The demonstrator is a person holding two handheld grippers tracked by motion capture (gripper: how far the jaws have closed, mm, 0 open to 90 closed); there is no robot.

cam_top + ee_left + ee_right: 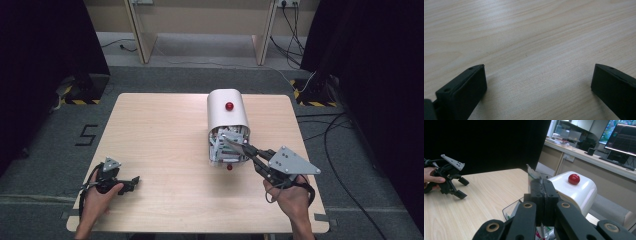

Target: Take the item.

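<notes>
Clamped tight in my right gripper (541,192) is a thin clear packet (532,173), lifted just above the open mouth of the white box (227,116) lying on its side mid-table (160,125), while my left gripper (131,183) rests wide open and empty on the wood.

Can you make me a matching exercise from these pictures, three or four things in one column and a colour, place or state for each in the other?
Things:
1. right gripper
2. left gripper
3. knob
4. box

Descriptions:
A. red, on top of the white cover
B. jaws open, low over bare table
C. white, domed, standing mid-table
D. shut on a thin packet above the box's open tray

Pairs: 1-D, 2-B, 3-A, 4-C
</notes>
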